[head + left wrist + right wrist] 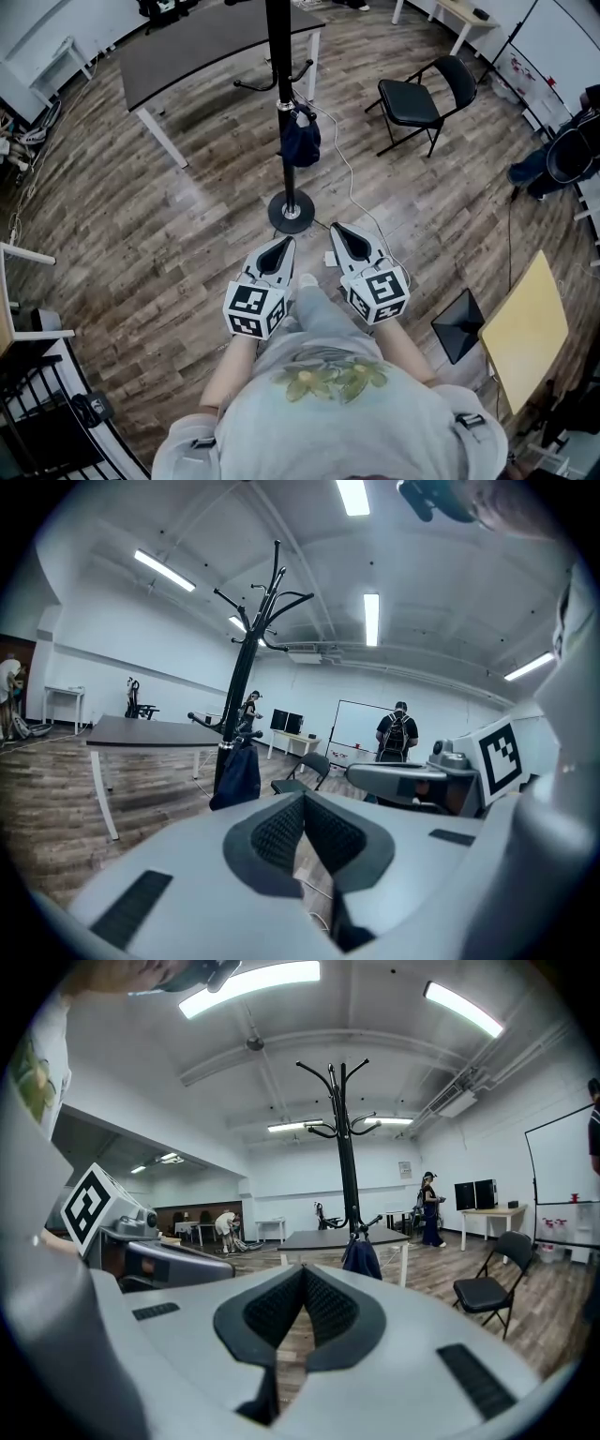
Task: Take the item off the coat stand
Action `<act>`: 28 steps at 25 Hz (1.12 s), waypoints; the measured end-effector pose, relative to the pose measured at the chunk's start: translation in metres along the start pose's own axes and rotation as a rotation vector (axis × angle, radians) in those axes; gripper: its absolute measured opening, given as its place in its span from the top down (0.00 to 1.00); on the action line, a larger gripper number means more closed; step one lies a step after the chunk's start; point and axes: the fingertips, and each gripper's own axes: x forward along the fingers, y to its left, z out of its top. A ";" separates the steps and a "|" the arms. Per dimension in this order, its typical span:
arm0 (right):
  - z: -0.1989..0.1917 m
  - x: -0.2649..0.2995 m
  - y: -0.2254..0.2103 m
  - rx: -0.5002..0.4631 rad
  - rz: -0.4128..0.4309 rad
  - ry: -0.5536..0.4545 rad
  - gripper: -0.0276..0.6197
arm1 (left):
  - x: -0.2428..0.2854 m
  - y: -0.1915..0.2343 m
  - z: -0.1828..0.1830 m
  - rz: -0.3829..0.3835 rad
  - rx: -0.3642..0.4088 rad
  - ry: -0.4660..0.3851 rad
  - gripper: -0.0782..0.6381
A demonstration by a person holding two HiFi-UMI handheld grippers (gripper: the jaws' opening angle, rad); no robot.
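Observation:
A black coat stand [278, 94] rises from a round base [292, 212] on the wood floor ahead of me. A dark blue bag-like item [301, 139] hangs from a low hook on its right side. Both grippers are held low in front of my body, short of the base. The left gripper [277, 246] and the right gripper [339, 232] are shut, tips together, with nothing in them. The stand [246, 667] and the item [237, 775] lie beyond the left gripper [304, 799]. From the right gripper [305, 1271] the item [361, 1256] hangs straight ahead on the stand [347, 1147].
A dark-topped table [206, 42] stands behind the stand on the left. A black folding chair [417, 98] is at the back right. A white cable [352, 187] runs across the floor past the base. A yellow board [525, 328] and a person [562, 155] are at the right.

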 end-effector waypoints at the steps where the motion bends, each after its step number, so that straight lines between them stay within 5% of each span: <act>1: 0.002 0.005 -0.003 0.000 -0.001 -0.004 0.95 | 0.003 0.004 0.003 0.001 0.006 -0.001 0.87; 16: 0.034 0.066 -0.042 -0.034 -0.047 -0.045 0.94 | 0.040 0.044 0.026 0.025 -0.006 -0.005 0.87; 18: 0.035 0.071 -0.044 -0.025 -0.045 -0.044 0.81 | 0.042 0.047 0.027 0.027 -0.005 -0.003 0.87; 28: 0.030 0.097 -0.055 0.004 -0.041 -0.013 0.64 | 0.053 0.063 0.030 0.037 -0.004 0.009 0.87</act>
